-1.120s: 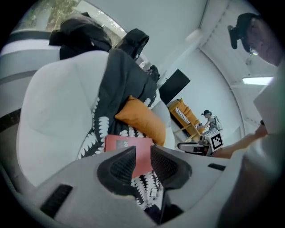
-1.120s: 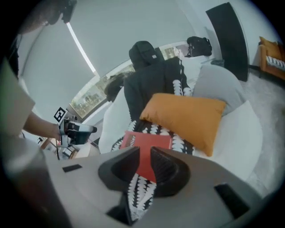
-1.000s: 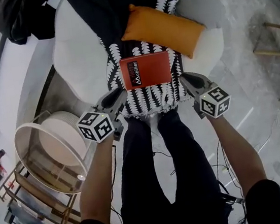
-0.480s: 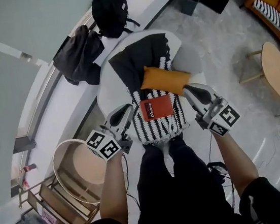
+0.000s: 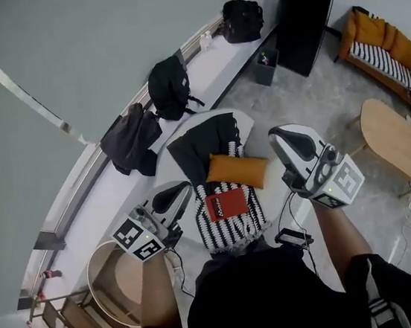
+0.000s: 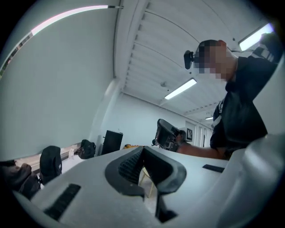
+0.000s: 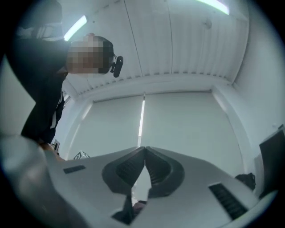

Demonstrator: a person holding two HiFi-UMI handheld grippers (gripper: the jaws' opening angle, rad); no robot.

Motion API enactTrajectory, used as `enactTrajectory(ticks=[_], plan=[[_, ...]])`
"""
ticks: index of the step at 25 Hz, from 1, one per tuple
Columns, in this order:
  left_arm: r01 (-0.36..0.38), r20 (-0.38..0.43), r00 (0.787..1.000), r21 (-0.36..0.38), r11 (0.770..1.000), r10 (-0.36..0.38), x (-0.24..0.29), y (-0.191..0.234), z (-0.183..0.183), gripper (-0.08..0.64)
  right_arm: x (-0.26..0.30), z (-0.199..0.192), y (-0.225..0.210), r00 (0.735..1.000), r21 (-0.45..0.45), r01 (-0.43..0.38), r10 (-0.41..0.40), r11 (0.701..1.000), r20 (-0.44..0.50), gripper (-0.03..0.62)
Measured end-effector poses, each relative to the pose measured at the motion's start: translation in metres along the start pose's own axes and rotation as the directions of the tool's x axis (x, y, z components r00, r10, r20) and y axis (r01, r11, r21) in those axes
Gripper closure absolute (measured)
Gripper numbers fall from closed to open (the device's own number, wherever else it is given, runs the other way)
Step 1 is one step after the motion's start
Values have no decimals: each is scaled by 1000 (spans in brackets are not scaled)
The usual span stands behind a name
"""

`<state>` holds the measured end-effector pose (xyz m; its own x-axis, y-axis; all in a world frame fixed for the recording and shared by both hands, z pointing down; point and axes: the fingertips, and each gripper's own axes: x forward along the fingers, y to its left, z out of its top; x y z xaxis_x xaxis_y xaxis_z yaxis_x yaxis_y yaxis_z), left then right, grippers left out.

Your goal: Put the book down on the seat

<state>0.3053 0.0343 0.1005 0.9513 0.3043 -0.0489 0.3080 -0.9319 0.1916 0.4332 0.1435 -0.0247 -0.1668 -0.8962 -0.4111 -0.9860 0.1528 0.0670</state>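
The red book (image 5: 226,203) lies flat on the black-and-white patterned throw (image 5: 235,227) over the white seat (image 5: 187,136), just in front of an orange cushion (image 5: 238,170). My left gripper (image 5: 181,190) is raised to the left of the book, shut and empty; in the left gripper view its jaws (image 6: 142,149) meet against the ceiling. My right gripper (image 5: 283,136) is lifted higher, to the right of the cushion, also shut with nothing in it (image 7: 145,149). Neither gripper touches the book.
Three dark backpacks (image 5: 169,88) (image 5: 131,141) (image 5: 241,20) sit on the window ledge behind the seat. A black cabinet (image 5: 308,18), an orange sofa (image 5: 389,45) and a round wooden table (image 5: 394,143) stand to the right. A round side table (image 5: 112,278) is at lower left.
The view has pulled up and back from the seat. Both grippers have lifted away from the book and their jaws have closed empty. The book stays on the throw.
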Motion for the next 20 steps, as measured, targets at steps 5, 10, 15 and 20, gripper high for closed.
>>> enactTrajectory(ticks=[5,10,15,20], plan=[[-4,86,996,126,992,-6,1,-35,52,535,-24,74,1,994,-119,-48,59,992,88,563],[-30,154,988,198,980,-1,-3,-58,78,535,-45,105,0,993,-180,-69,84,981,79,563],[-78,195,980,166,983,45,-7,-72,72,535,-93,83,-22,1000,-127,-16,15,992,-6,563],[-110,163,982,100,989,93,-15,-72,55,535,-114,52,-29,998,-31,5,-8,999,-67,563]])
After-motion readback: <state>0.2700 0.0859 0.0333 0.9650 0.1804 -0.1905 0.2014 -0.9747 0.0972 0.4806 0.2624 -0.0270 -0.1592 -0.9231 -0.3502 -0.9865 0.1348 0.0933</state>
